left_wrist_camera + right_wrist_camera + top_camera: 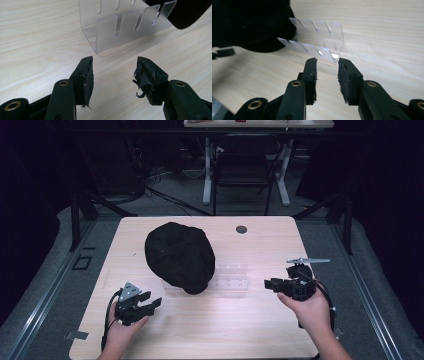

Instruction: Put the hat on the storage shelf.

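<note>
high view: cap (180, 256) covers rack (231, 278) | left gripper (113, 75) released | right gripper (327, 75) released, nothing held

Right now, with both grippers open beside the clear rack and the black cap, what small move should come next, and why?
Probably ease the right gripper forward onto the clear rack's near end. Its jaws stand open and empty just short of that end, and the black cap rests on the rack's far part. The left gripper waits open beside it.

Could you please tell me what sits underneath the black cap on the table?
The black cap rests on one end of a clear slotted acrylic rack; the rack's covered end and anything else beneath the cap are hidden.
</note>
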Tool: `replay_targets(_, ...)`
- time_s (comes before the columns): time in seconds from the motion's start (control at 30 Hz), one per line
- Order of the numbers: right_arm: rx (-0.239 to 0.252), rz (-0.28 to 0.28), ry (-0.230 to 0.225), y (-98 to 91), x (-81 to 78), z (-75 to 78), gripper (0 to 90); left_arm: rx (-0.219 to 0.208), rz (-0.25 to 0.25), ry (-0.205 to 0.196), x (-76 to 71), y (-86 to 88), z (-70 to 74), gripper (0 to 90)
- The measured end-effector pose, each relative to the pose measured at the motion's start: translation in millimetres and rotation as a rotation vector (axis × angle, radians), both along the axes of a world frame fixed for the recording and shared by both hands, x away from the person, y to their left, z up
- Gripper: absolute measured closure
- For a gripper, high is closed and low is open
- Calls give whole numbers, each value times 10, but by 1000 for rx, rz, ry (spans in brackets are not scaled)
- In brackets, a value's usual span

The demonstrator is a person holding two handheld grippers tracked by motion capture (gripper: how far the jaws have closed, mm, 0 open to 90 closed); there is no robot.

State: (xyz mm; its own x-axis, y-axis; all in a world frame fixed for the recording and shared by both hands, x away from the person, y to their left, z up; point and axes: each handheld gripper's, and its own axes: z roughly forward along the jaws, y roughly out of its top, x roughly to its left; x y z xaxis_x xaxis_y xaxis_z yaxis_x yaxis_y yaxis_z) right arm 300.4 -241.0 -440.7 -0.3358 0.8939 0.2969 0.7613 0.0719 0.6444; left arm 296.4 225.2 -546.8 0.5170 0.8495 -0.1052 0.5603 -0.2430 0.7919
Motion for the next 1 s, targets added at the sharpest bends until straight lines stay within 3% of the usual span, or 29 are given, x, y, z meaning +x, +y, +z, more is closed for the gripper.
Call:
replay_targets(0.2, -38, -39, -57, -28, -129, -324, 674, -2, -1, 4, 7, 5, -8, 483)
replay_targets(0.23, -44, -43, -60, -44, -155, -419, 673, -4, 0, 6, 10, 2, -14, 483)
replay_targets(0.37, -63, -57, -60, -70, -191, -531, 669, -1, 1, 7, 24, 10, -25, 483)
replay_targets(0.57, -52, -65, -70, -121, -239, -782, 633, -1, 12, 7, 33, 22, -55, 474)
replay_targets(0.8, -41, -74, -68, -113, -229, -941, 630, -4, 1, -4, 5, 13, -74, 475)
replay_targets(1.0, -65, -80, -118, -115, -274, -1031, 624, 5, -17, 1, -11, -28, -87, 474)
